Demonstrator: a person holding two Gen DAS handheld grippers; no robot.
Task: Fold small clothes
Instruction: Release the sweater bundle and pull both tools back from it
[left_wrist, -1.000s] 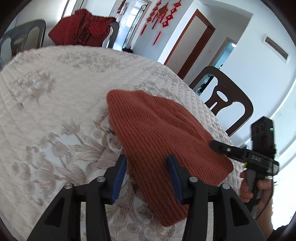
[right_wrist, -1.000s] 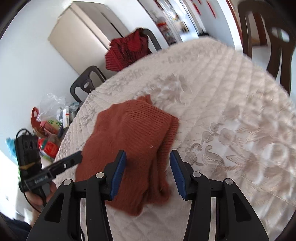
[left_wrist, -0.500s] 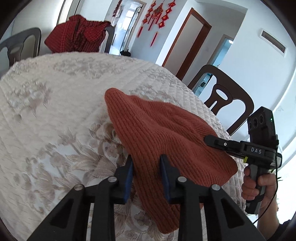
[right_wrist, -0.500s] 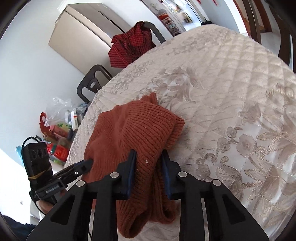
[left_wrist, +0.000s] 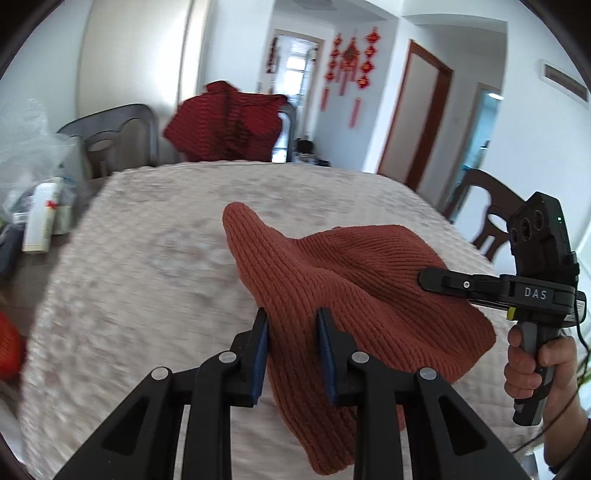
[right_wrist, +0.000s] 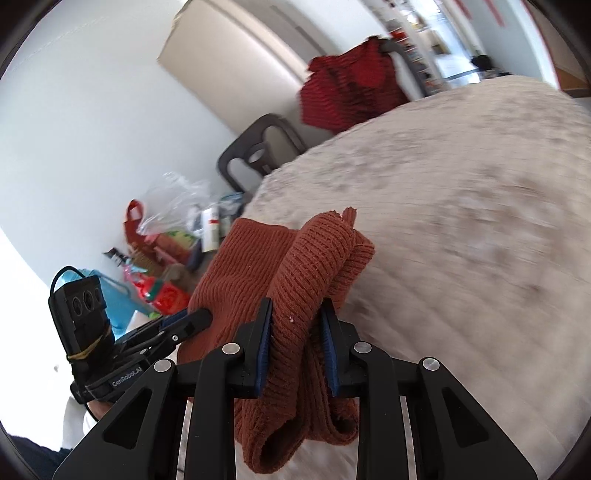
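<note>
Left tool (left_wrist: 291, 350) and right tool (right_wrist: 297, 347), pointing downward, each pinch knit cloth (left_wrist: 351, 280).

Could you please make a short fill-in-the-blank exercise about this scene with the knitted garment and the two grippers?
1. The rust-orange knitted garment is held by ____ grippers at once.
2. The left gripper has its blue fingers closed on the ____.
3. Behind the table, a dark red garment hangs over a ____.
4. The right gripper is ____ on the same garment.

Missing words: two; garment; chair; shut
</note>
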